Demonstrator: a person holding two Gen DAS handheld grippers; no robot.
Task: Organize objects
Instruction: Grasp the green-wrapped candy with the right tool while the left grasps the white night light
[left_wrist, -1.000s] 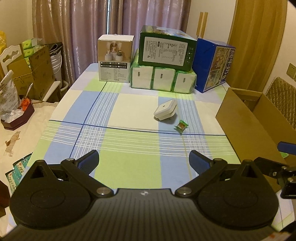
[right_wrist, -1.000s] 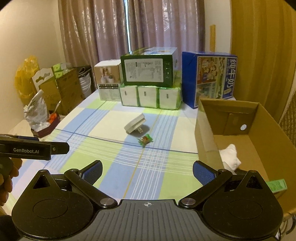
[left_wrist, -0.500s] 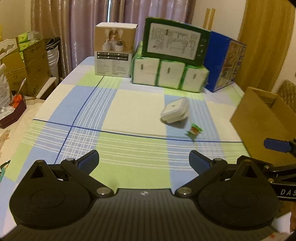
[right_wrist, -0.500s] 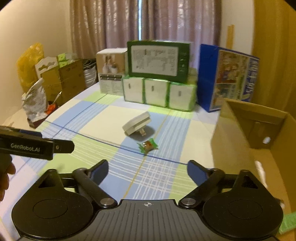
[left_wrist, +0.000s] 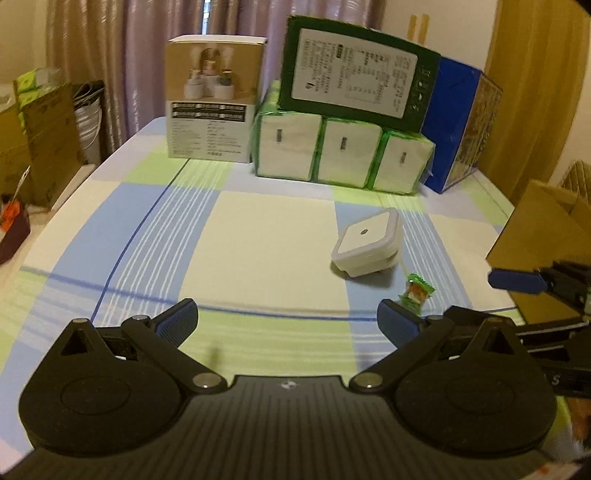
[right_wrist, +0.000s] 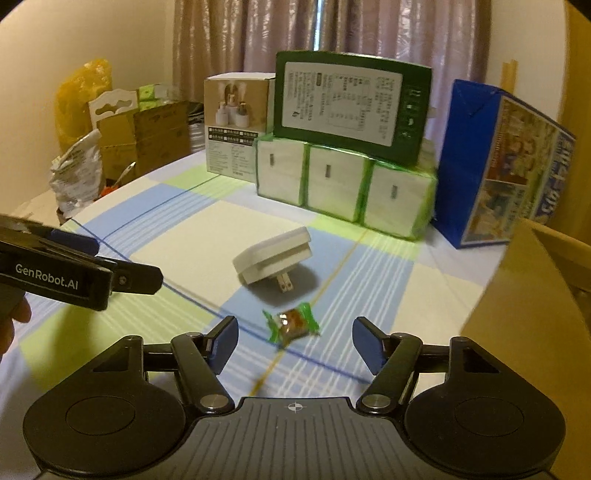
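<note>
Right hand-held gripper (right_wrist: 294, 338): fingers spread, hovering w/ candy between the tips.
Candy (right_wrist: 293, 324): lying on worktop (right_wrist: 177, 236) nr white plug adapter (right_wrist: 274, 260); prob. light, crinkly, slippery wrapper; pinch across the middle.
Left hand-held gripper (left_wrist: 287, 325): spread, empty.

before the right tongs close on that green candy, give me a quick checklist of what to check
1. Right tongs open wide enough for the candy: ok, jaws spread well apart.
2. Green-wrapped candy lined up between the fingers: ok, it sits centred, just ahead of the tips.
3. Tips down at the candy's level on the tablecloth: cannot tell.
4. White plug adapter clear of the closing path: ok, it lies behind the candy, apart from it.
5. Left tongs out of the way: ok, open, empty and off to the side.
6. Cardboard box reachable for the drop: ok, at the table's right side.
</note>
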